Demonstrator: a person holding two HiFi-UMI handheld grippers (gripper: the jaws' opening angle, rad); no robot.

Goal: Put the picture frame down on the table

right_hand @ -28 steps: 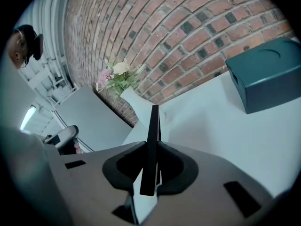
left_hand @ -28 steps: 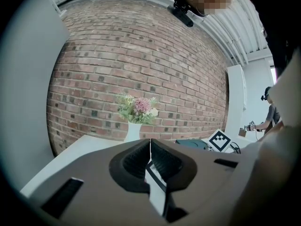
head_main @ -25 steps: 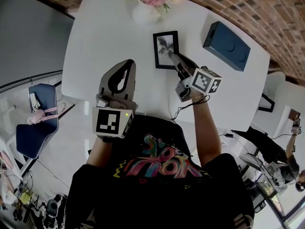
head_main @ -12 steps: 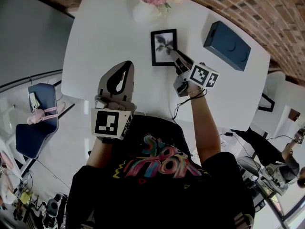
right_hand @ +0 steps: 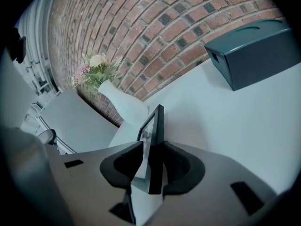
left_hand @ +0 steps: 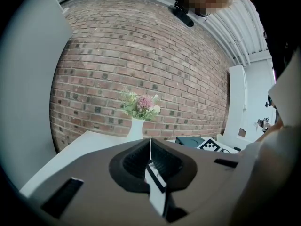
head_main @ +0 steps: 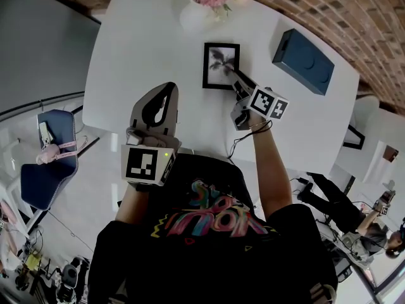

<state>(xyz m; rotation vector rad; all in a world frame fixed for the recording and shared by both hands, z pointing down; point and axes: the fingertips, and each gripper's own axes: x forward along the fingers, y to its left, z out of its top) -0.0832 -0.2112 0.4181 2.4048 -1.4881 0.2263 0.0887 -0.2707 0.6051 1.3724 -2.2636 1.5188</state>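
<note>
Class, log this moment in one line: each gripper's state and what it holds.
left gripper: shut, empty | right gripper: shut on black rectangular picture frame | frame over white table, contact unclear

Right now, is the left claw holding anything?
No, the left claw has its jaws pressed together with nothing between them; the right claw is the one gripping the picture frame.

Black-rimmed picture frame (head_main: pixel 219 63) (palm photo inside) clamped by one edge.

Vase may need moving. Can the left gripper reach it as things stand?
Probably yes: the left gripper is shut and empty, and only bare table lies between it and the vase.
</note>
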